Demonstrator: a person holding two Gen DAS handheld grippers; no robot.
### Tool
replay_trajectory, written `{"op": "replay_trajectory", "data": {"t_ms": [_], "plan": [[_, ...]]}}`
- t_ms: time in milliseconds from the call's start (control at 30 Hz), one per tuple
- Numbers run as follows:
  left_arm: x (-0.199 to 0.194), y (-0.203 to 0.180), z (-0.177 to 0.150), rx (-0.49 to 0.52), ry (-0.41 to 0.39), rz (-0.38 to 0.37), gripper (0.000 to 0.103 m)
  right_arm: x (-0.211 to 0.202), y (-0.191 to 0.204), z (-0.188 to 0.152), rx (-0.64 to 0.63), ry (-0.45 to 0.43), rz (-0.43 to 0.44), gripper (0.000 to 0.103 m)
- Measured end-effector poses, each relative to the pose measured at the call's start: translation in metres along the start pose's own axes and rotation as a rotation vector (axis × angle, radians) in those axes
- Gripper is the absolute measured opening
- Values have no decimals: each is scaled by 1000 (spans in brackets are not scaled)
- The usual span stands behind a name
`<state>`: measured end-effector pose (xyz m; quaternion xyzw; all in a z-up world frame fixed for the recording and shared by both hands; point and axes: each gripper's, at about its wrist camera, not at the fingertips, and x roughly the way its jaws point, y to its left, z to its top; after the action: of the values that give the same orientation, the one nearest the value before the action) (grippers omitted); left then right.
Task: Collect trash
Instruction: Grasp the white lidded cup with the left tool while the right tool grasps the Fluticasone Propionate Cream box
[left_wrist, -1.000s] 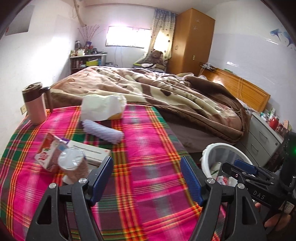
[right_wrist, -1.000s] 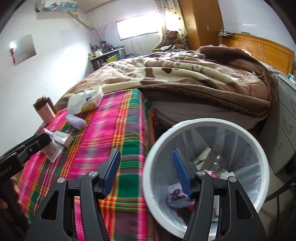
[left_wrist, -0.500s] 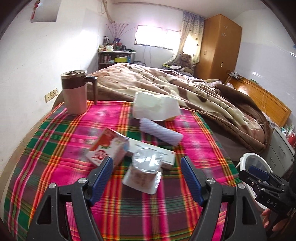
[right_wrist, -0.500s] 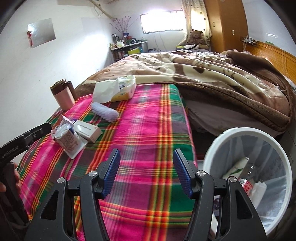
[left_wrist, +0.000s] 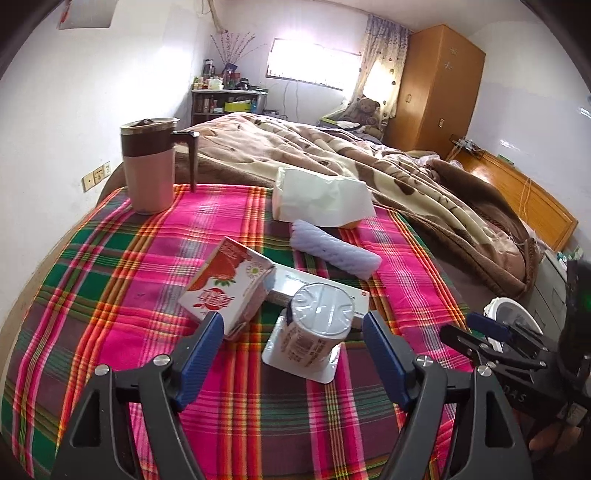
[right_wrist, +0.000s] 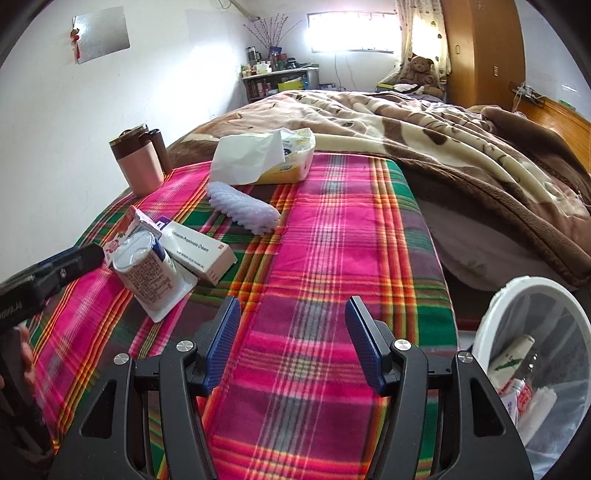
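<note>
While we look along the left gripper (left_wrist: 293, 341), its blue pads stand spread with nothing pinched; the jaws have just been opening a little, and the sealed cup (left_wrist: 316, 334) sits in the gap ahead of them, touched by neither pad. Going from left to right across the plaid blanket (left_wrist: 110, 266), we see first the pink mug (left_wrist: 147, 166) upright at the far left corner, its handle turned toward the bed. Next comes the red-and-white carton (left_wrist: 231, 290), tipped on its side, its long axis running from near-left to far-right, its near end just beside the left pad. To its right the cup stands on a white tray, leaning with its foil top toward us. Behind both lies the flat white box (right_wrist: 201, 254), its long axis crossing left to right, touching carton and cup. Farther back the lilac ridged roll (left_wrist: 334, 251) lies on its side, pointing far-left to near-right, and the tissue pack (left_wrist: 319, 201) sits beyond it by the brown quilt (left_wrist: 424, 184). The right gripper (right_wrist: 293, 345) hangs spread over bare blanket, holding nothing. At the far right, off the bed's edge, the white bin (right_wrist: 495, 314) stands open with trash inside
</note>
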<state>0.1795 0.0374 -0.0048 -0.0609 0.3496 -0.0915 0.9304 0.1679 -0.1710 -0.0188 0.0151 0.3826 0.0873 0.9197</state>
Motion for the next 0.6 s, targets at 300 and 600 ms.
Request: {"op": "replay_trajectory", "data": {"t_ms": [300, 600], "plan": [[34, -12, 2, 39, 68, 11, 79, 20, 9, 15, -48, 10, 27, 61], [50, 4, 5, -14, 92, 0, 62, 39, 15, 22, -66, 31, 60, 61]]}}
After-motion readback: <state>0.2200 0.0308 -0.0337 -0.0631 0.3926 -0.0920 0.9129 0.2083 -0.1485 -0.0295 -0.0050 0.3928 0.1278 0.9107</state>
